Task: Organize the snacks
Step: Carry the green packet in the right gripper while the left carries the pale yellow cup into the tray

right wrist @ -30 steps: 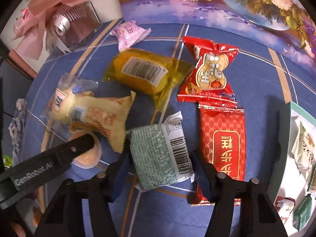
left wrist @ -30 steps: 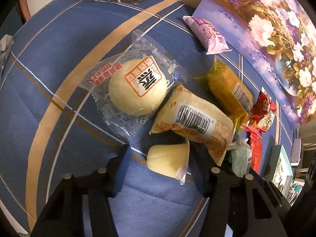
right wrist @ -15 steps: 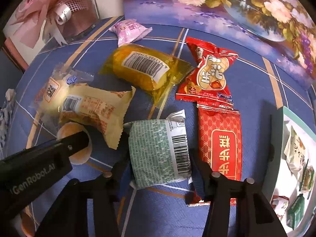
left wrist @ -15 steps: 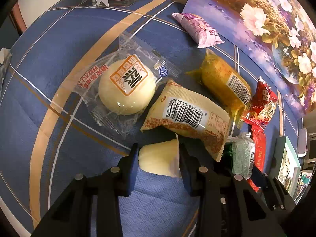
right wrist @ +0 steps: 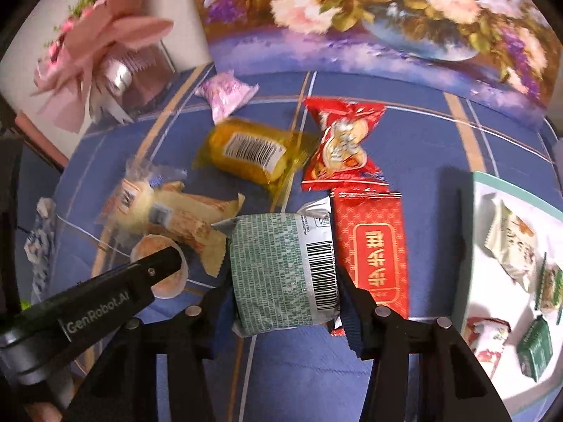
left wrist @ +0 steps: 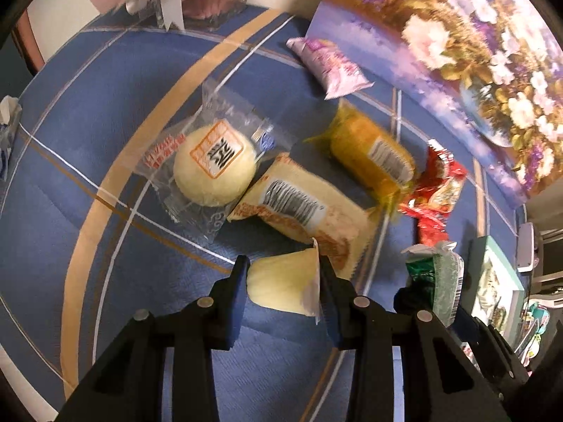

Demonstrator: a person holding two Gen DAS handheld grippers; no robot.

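Yellow jelly in a small cup [left wrist: 283, 283] is clamped between the pads of the left gripper [left wrist: 281, 281], taken across its sides so the foil lid is left free. A green-patterned packet [right wrist: 285, 270] is pinched by the right gripper [right wrist: 285, 274] across its width, the barcode end turned toward the white box [right wrist: 475, 211] at the right, where sorted snacks already lie. Both appear raised clear of the blue cloth [left wrist: 105, 70]. On it the bun [left wrist: 214, 168], red packet [right wrist: 373, 249] and others are still spread, presumably awaiting the box.
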